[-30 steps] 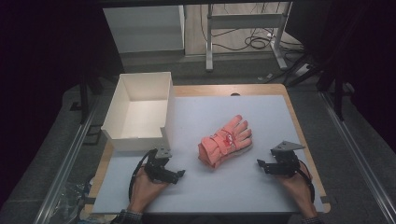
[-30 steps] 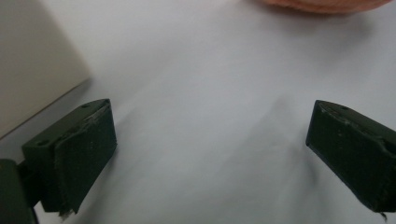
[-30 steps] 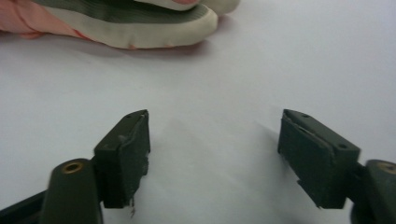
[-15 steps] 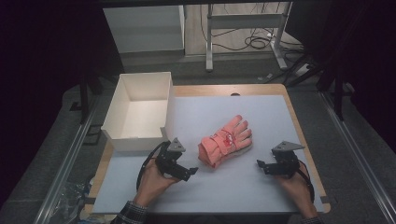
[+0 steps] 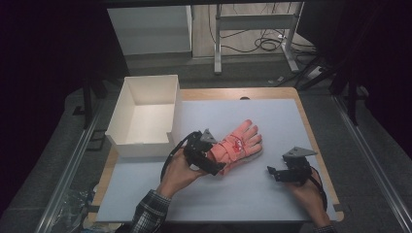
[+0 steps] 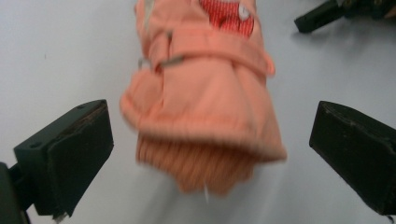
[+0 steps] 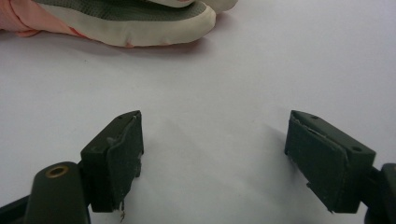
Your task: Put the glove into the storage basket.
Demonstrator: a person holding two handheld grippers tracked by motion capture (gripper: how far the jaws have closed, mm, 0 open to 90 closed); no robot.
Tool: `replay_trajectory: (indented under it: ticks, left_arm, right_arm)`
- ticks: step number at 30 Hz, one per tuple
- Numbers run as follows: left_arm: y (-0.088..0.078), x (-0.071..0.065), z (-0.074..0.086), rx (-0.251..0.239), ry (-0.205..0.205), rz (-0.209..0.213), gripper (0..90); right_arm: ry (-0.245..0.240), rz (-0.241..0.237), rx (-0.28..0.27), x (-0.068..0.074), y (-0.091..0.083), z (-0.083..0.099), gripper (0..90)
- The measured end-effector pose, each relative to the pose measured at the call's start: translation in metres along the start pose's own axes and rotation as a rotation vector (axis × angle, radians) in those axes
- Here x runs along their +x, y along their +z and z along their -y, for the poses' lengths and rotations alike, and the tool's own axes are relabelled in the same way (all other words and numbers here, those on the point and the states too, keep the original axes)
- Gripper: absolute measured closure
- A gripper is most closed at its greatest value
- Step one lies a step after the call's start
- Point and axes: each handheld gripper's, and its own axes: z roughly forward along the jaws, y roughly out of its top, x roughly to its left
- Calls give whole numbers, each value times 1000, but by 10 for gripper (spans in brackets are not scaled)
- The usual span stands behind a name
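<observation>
Left gripper has advanced to the glove cuff, jaws spread; straddle it squarely before closing. Right gripper rests spread.

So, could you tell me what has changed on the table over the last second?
The left tongs have moved forward and to the right, up to the cuff end of the pink glove, and now sit open on either side of the cuff without gripping it. The glove, the white box and the right tongs, open on the mat, have stayed put.
</observation>
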Motion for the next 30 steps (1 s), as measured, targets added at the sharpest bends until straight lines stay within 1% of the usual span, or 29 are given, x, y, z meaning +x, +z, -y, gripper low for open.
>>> replay_trajectory:
  ticks: [3, 4, 7, 11, 14, 17, 18, 20, 22, 27, 30]
  left_arm:
    - [9, 0, -12, 11, 13, -19, 0]
    - [13, 1, -15, 21, 23, -24, 0]
    - [26, 3, -21, 37, 23, -18, 0]
    - [44, 3, -24, 71, 22, -15, 0]
    - [55, 2, -21, 96, 23, -17, 0]
    - [63, 2, -16, 117, 25, -32, 0]
    - [66, 2, -14, 123, 19, -32, 0]
    - [69, 3, -10, 126, 15, -27, 0]
    - [72, 2, -7, 128, 14, -31, 0]
    - [79, -1, -2, 140, 25, -54, 0]
    - [85, -3, 0, 163, 31, -69, 2]
  right_arm:
    - [0, 0, 0, 0, 0, 0, 197]
    - [0, 0, 0, 0, 0, 0, 197]
    - [-1, 0, -1, 0, 0, 0, 197]
    - [-2, 0, -1, 0, 0, 0, 196]
    - [-2, 0, -1, 0, 0, 0, 197]
    - [-4, 1, -2, 0, 0, 0, 196]
    - [-3, 1, -2, 0, 0, 0, 196]
    - [-4, 1, -2, 0, 0, 0, 196]
    - [-4, 0, -2, 0, 0, 0, 197]
    - [-3, 1, -2, 0, 0, 0, 196]
    - [-4, 2, -2, 0, 0, 0, 197]
